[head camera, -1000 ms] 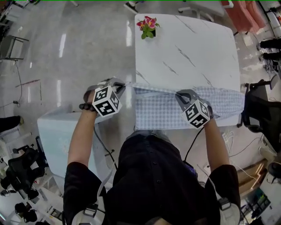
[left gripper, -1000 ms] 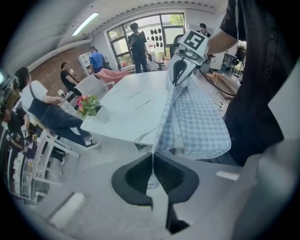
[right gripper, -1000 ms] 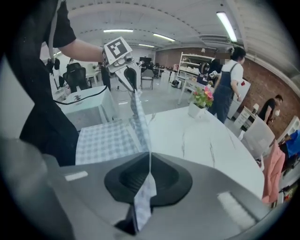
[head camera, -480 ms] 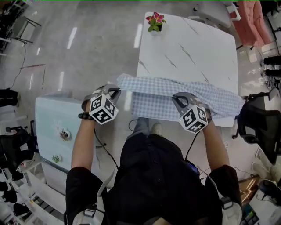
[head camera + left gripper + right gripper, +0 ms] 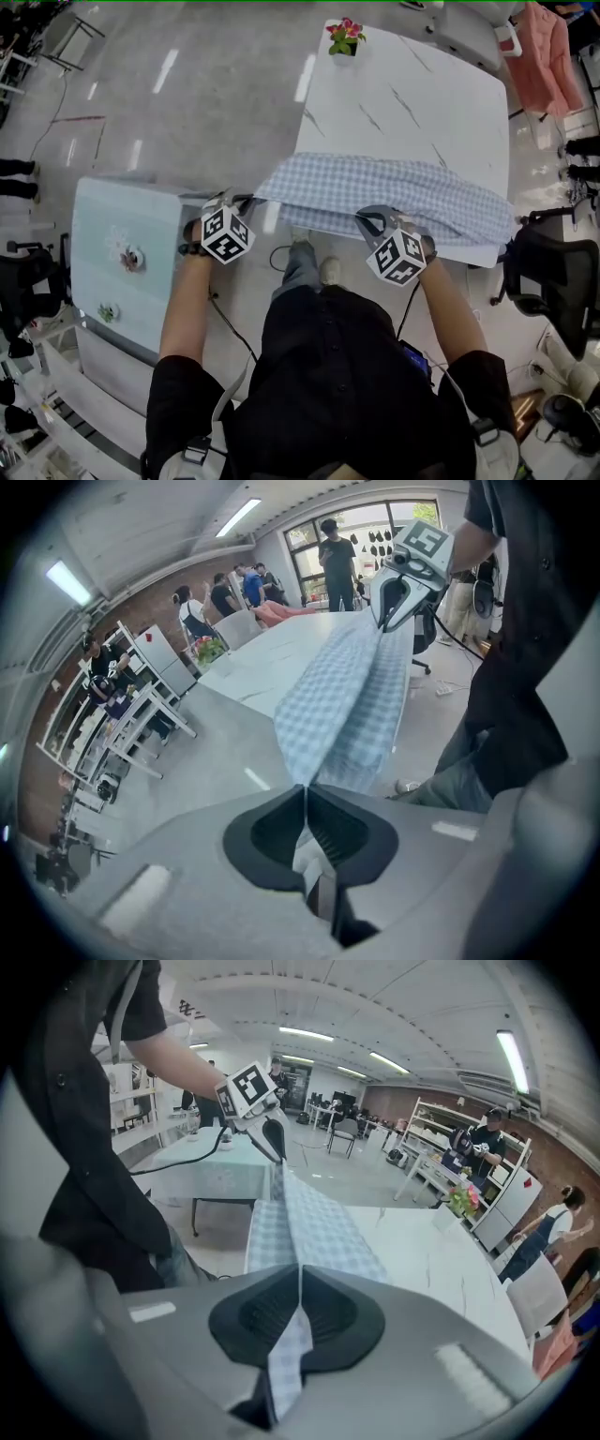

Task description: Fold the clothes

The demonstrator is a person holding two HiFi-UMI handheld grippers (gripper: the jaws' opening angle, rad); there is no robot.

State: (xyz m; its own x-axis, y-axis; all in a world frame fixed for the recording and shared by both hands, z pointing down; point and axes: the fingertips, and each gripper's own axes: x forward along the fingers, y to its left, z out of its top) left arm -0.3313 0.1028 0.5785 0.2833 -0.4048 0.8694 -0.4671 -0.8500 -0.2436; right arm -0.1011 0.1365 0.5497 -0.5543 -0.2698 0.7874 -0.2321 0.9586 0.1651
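- At the near edge of the white marbled surface (image 5: 412, 89), a checked garment (image 5: 403, 192) in blue and white lies draped, its far part on the top and its near part hanging over the edge
- To the left, the left hand-held gripper (image 5: 249, 200) has its jaws pressed together on the cloth's left end, which is held in the air past the near left corner, above the floor
- The left gripper view shows fabric pinched in the closed jaws and running away in a doubled, taut band to the other tool
- To the right, the right hand-held gripper (image 5: 368, 221) has its jaws likewise pinched shut on the garment's near hem, just off the edge; in its own view a strip of checked cloth passes down between the jaws
- Between the two tools the fabric is stretched into a straight fold line
- A flower pot (image 5: 345, 37) stands at the far left corner, well apart from the garment
- A pale side surface (image 5: 103, 225) stands to the person's left
- A pink garment (image 5: 548, 52) hangs beyond the far right corner
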